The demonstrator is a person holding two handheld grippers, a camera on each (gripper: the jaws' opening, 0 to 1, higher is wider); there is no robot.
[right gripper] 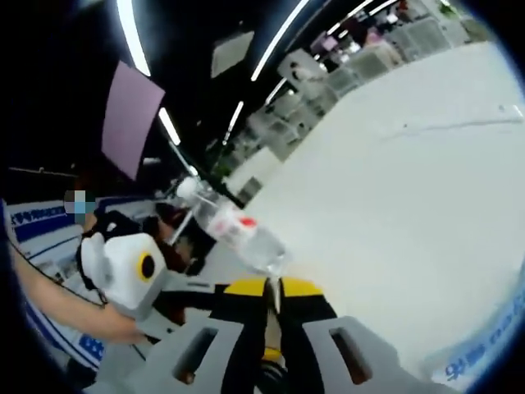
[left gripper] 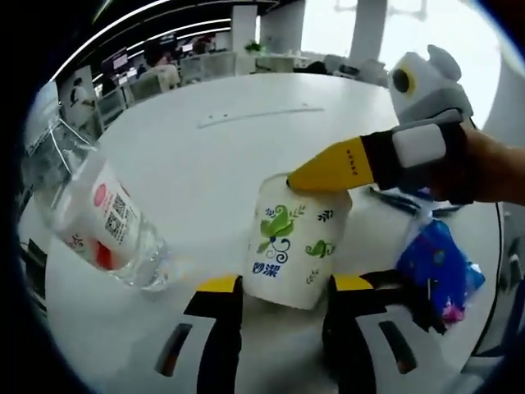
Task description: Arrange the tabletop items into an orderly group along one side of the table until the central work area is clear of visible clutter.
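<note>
While the left claw point(left gripper: 283, 287) stands spread around the base of the paper roll point(left gripper: 297, 245) on the white counter point(left gripper: 230, 156), we see the right claw point(left gripper: 316, 174) reach in from the right, pressed together, its yellow tip touching the roll's top rim. A tilted bottle point(left gripper: 102, 217) lies left; a blue packet point(left gripper: 439, 267) right.

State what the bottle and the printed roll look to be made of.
Bottle: clear, glossy plastic by its look; the table shows through it, and it carries a white and red label. Printed roll: likely tissue in a thin white printed wrapper, matte, with green leaf patterns.
</note>
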